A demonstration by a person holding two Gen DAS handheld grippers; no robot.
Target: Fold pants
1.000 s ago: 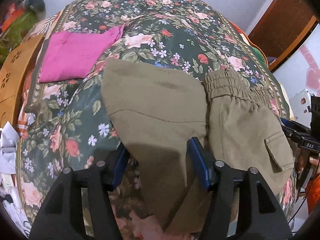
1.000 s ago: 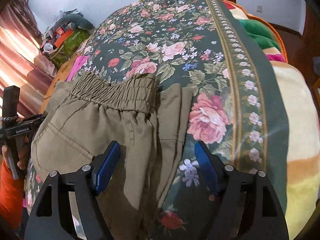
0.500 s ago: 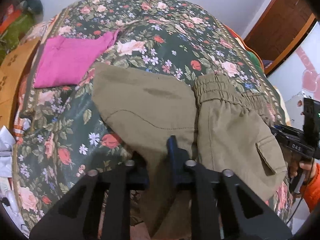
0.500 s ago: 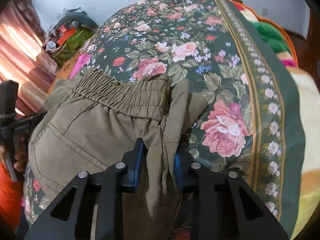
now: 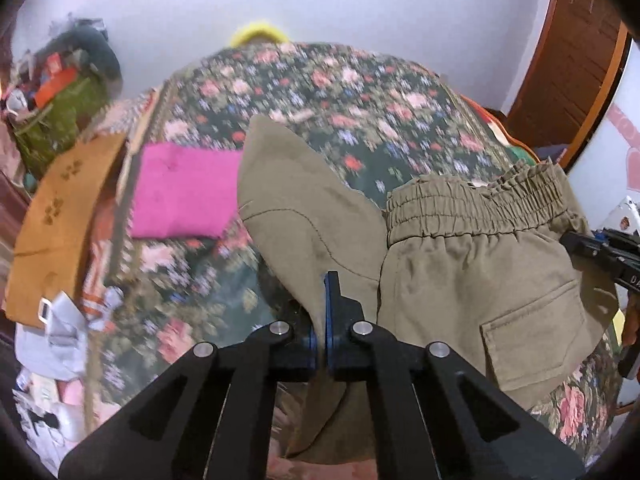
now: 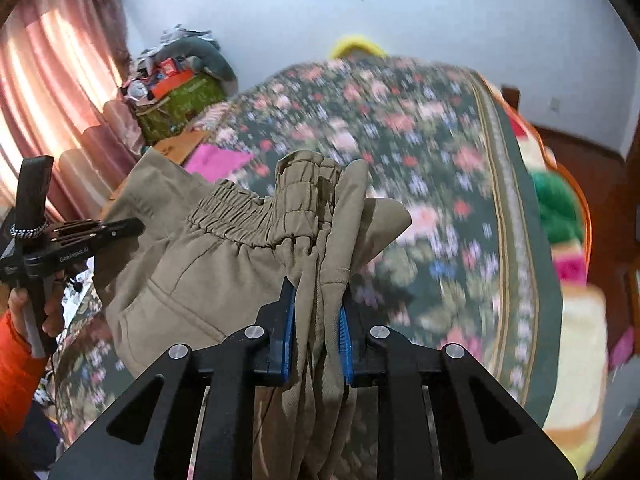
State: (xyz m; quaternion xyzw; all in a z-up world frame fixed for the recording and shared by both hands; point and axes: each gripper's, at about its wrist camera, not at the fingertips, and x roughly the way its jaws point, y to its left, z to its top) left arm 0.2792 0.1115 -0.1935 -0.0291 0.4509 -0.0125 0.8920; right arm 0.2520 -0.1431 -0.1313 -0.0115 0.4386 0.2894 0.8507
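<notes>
The olive pants [image 5: 472,264] with an elastic waistband [image 5: 476,204] hang lifted above the floral bedspread [image 5: 352,96]. My left gripper [image 5: 322,320] is shut on a thin flap of the pants at their left edge. My right gripper [image 6: 316,320] is shut on a bunched fold of the pants [image 6: 224,264] near the waistband's right end [image 6: 308,184]. Each gripper shows from the side in the other's view: the right one [image 5: 600,252], the left one [image 6: 80,236]. The pants' lower part is hidden below both grippers.
A folded pink garment [image 5: 180,190] lies on the bed's left side, also in the right wrist view [image 6: 216,160]. An orange-brown board [image 5: 60,208] and clutter [image 5: 52,360] sit left of the bed. A curtain [image 6: 48,92] and a wooden door [image 5: 576,60] flank the room.
Both grippers closed on the pants and raised them off the bedspread. The views tilted up toward the far wall, and the pants now hang between the grippers.
</notes>
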